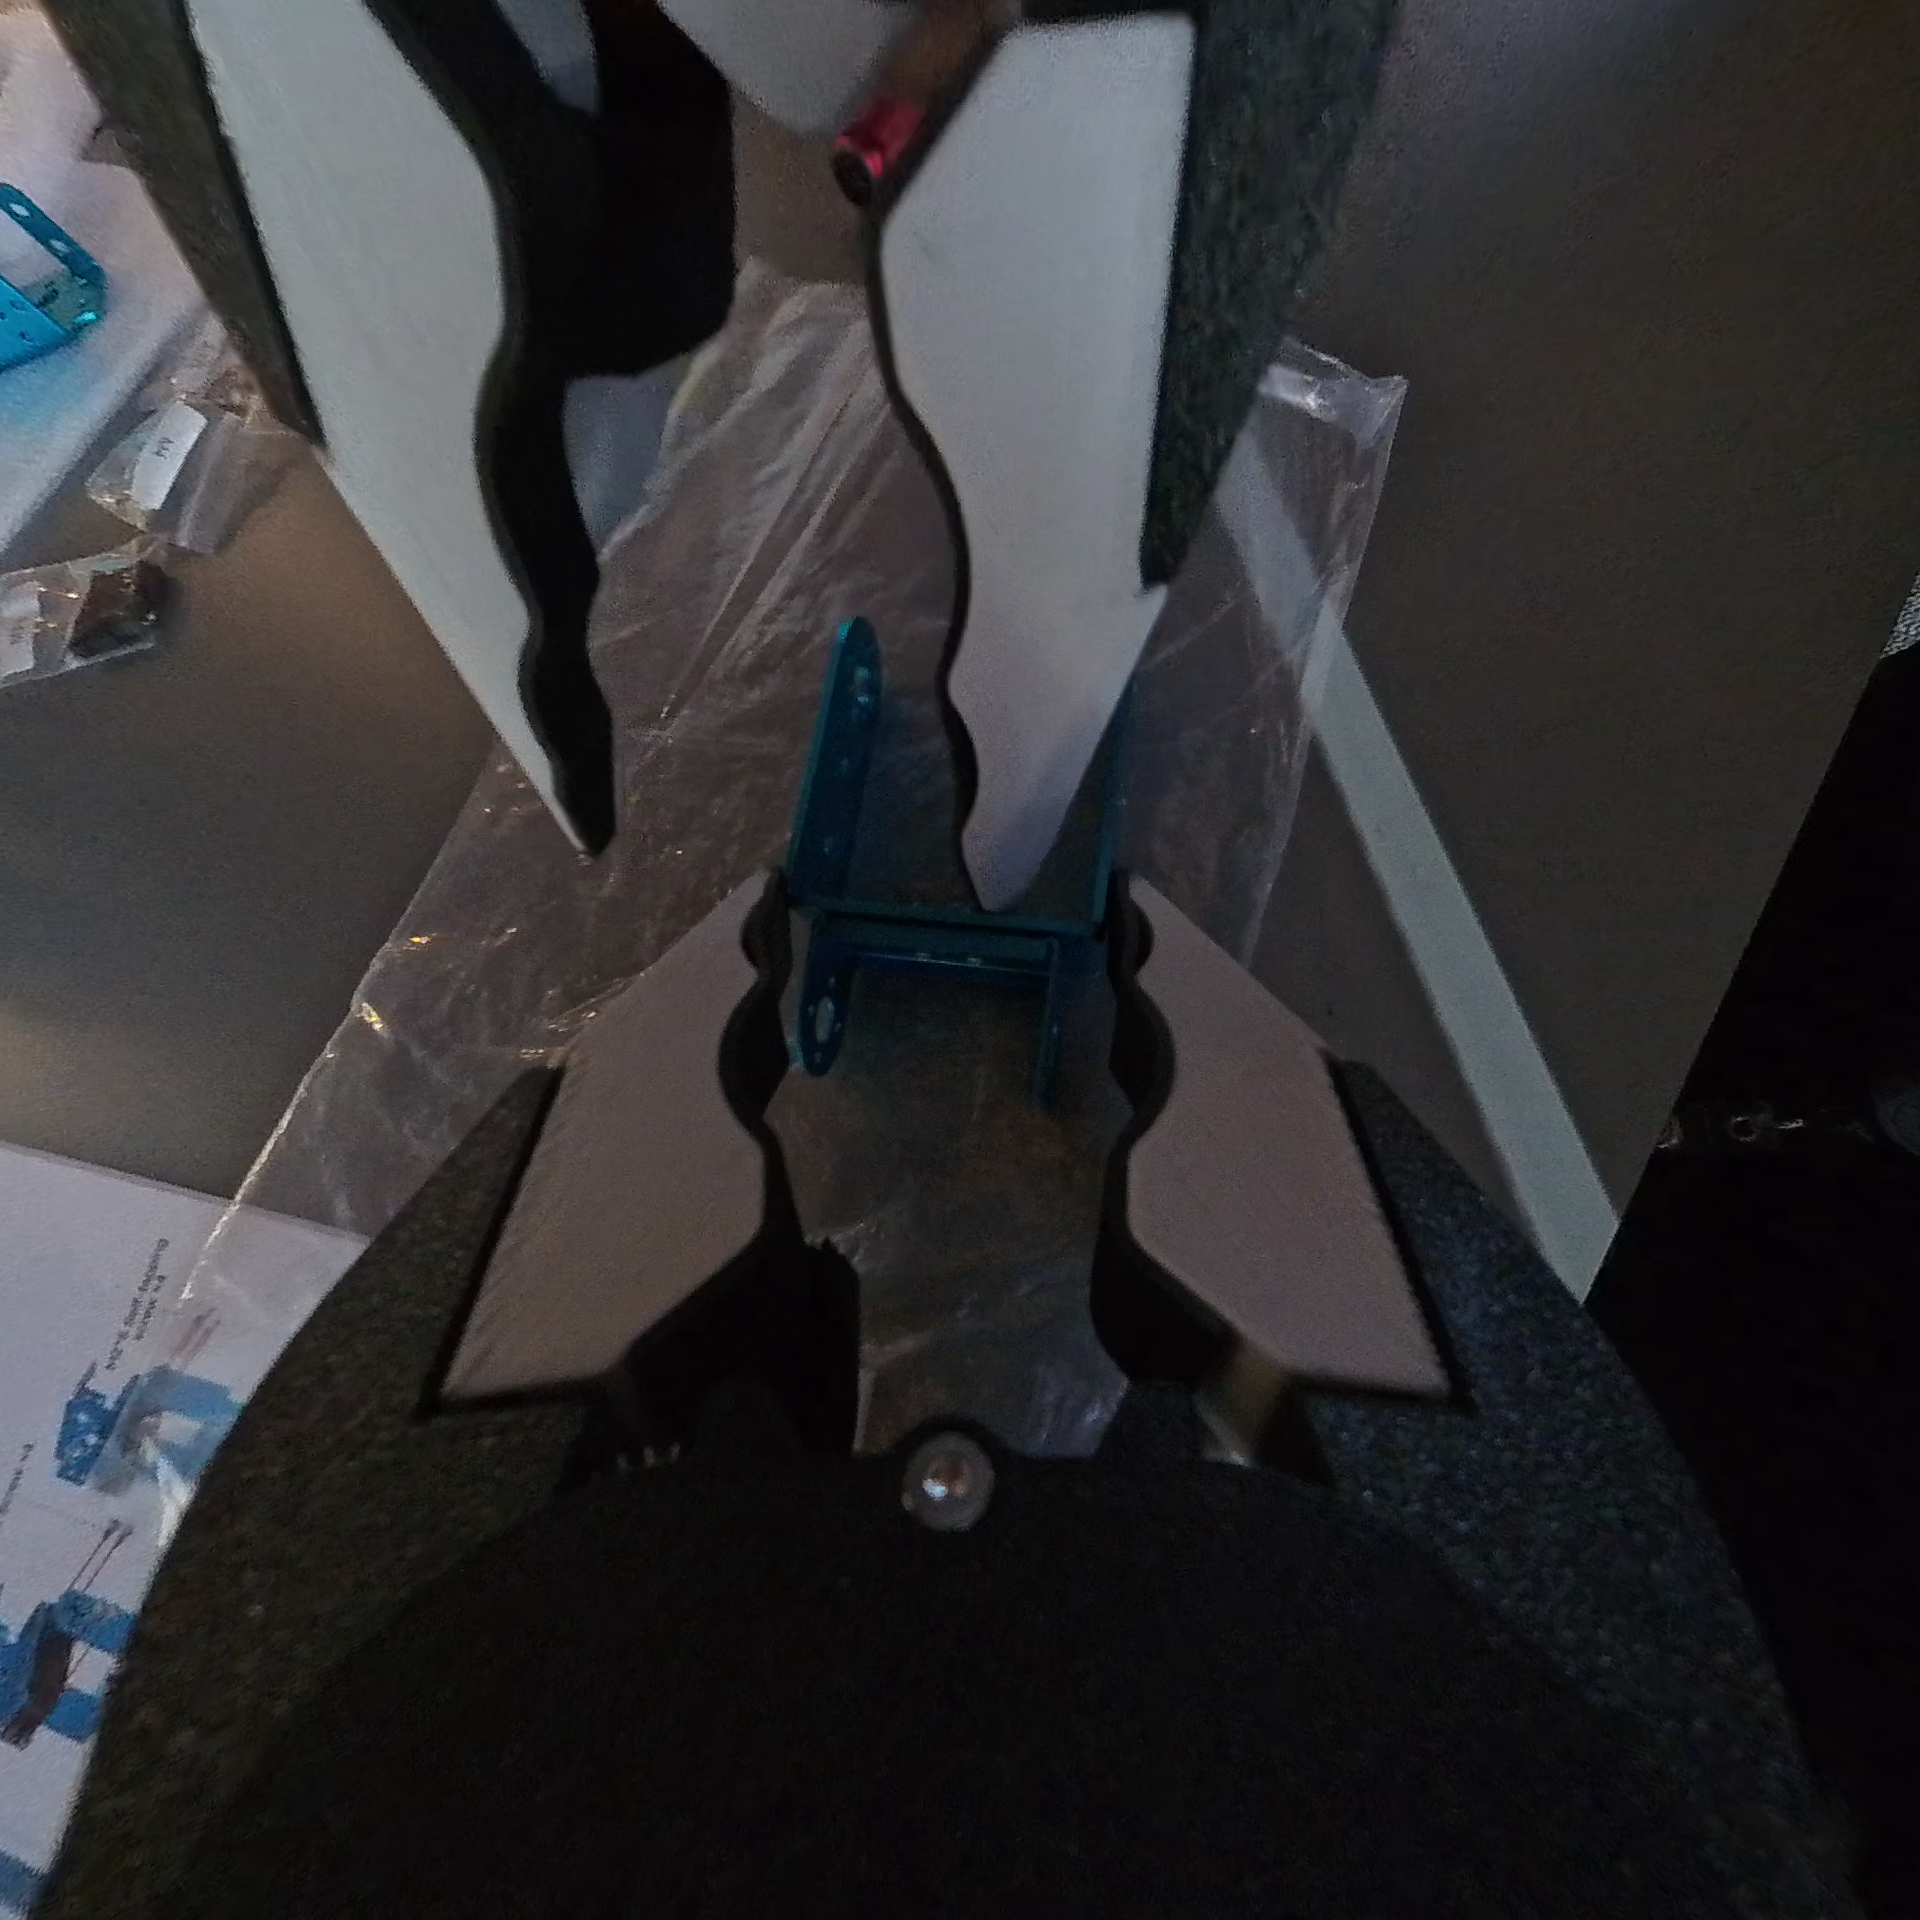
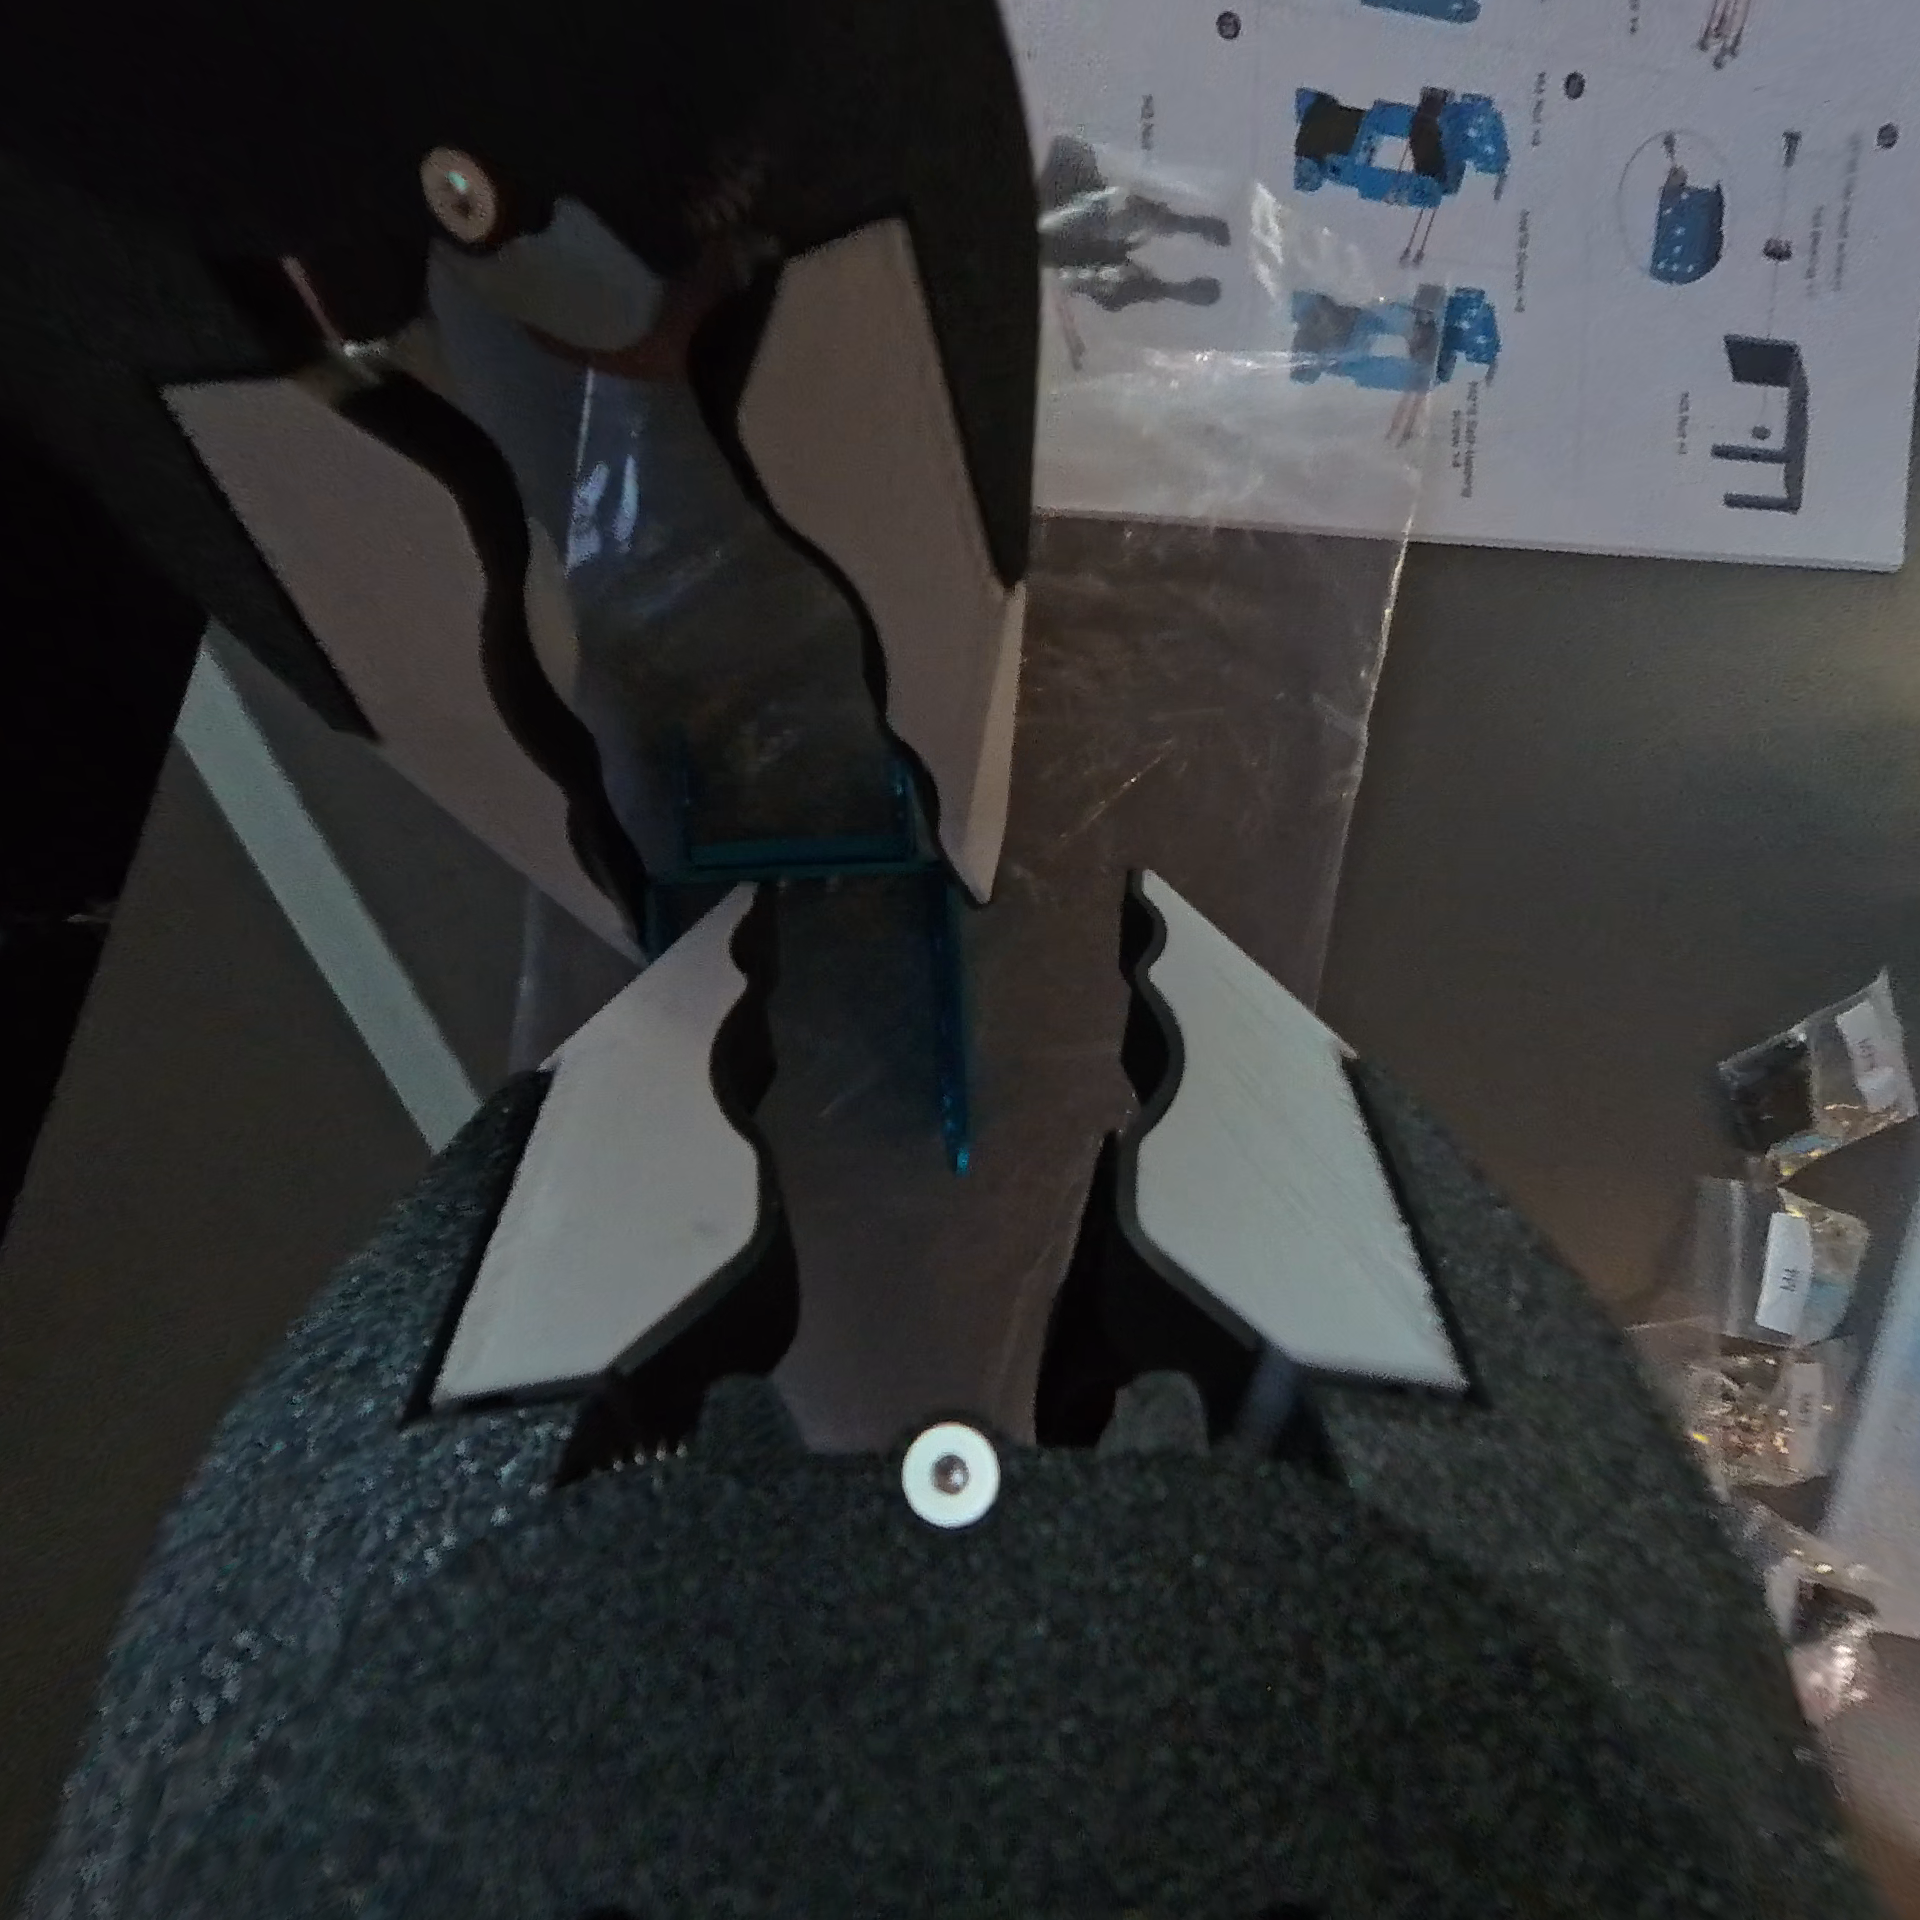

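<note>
The left gripper (image 1: pixel 945 914) is clamped on a blue metal bracket (image 1: pixel 940 935), whose two side plates are pressed between its fingertips. The bracket is held above a clear plastic bag (image 1: pixel 727 623) that lies on the grey table (image 1: pixel 208 831).

The right gripper (image 2: pixel 945 894) is seen with its jaws apart. Its left fingertip touches, or almost touches, the bracket (image 2: pixel 810 842), and one blue plate (image 2: pixel 954 1039) of the bracket stands between its fingers; nothing is gripped by it.

A printed instruction sheet (image 2: pixel 1558 312) lies beyond the bag, and small bags of hardware (image 2: pixel 1787 1195) lie at the right side. Another blue part (image 1: pixel 31 281) is seen at the far left.

For a good grip, it is judged that the open fingers should be centred on the free plate and closed slowly, while the bracket is kept steady by the other gripper.
</note>
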A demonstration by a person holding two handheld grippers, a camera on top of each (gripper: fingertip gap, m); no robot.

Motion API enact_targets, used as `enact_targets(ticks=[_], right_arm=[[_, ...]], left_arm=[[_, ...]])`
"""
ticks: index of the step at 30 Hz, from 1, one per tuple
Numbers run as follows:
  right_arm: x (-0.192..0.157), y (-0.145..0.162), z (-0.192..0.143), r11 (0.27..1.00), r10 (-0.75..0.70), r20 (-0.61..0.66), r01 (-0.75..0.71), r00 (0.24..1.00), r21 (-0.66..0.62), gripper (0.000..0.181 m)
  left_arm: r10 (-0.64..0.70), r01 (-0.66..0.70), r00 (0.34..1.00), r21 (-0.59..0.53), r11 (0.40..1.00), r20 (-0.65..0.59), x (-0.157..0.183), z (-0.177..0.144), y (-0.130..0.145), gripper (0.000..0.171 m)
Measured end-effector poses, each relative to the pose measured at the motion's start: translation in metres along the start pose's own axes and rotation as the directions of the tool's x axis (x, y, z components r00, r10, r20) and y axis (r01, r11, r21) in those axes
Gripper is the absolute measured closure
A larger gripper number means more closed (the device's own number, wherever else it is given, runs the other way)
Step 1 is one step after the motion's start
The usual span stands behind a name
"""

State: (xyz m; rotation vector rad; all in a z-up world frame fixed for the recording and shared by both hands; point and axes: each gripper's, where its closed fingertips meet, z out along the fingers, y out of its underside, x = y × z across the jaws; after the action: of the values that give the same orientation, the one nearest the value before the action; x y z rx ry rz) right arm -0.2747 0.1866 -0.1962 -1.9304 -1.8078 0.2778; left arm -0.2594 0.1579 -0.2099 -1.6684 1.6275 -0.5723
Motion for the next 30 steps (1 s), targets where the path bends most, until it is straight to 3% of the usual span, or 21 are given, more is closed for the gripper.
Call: enact_targets(ticks=[2, 9, 13, 15, 18, 24, 30], right_arm=[[0.003, -0.003, -0.006, 0.999, 0.018, 0.006, -0.019, 1.0, 0.04, 0.126], [-0.006, 0.003, 0.007, 1.0, -0.023, 0.008, 0.023, 1.0, -0.018, 0.112], [0.004, 0.002, 0.0, 0.999, 0.026, 0.002, -0.026, 1.0, 0.019, 0.105], [0.005, -0.002, -0.006, 0.998, 0.039, 0.011, -0.04, 0.999, 0.051, 0.117], [-0.001, 0.004, -0.001, 1.0, 0.019, 0.021, -0.019, 1.0, 0.004, 0.106], [0.007, 0.003, 0.003, 1.0, 0.024, -0.021, -0.024, 0.999, 0.013, 0.099], [0.001, -0.001, -0.002, 0.999, 0.01, 0.004, -0.01, 1.0, 0.032, 0.105]], left_arm=[[0.001, -0.001, 1.0, 0.0, 1.0, 0.0, 0.0, 0.0, 0.0, 0.11], [0.001, -0.001, 1.0, 0.0, 1.0, 0.0, 0.0, 0.0, 0.0, 0.11], [0.001, -0.001, 1.0, 0.0, 1.0, 0.001, 0.0, 0.0, 0.0, 0.11], [0.0, 0.0, 1.0, 0.0, 1.0, 0.0, 0.0, 0.0, 0.0, 0.11], [0.001, -0.001, 1.0, 0.0, 1.0, 0.0, 0.0, 0.0, 0.0, 0.11], [0.002, -0.002, 1.0, 0.0, 1.0, 0.002, 0.0, 0.0, 0.001, 0.11], [0.001, -0.001, 1.0, 0.0, 1.0, 0.001, 0.0, 0.0, 0.001, 0.11]])
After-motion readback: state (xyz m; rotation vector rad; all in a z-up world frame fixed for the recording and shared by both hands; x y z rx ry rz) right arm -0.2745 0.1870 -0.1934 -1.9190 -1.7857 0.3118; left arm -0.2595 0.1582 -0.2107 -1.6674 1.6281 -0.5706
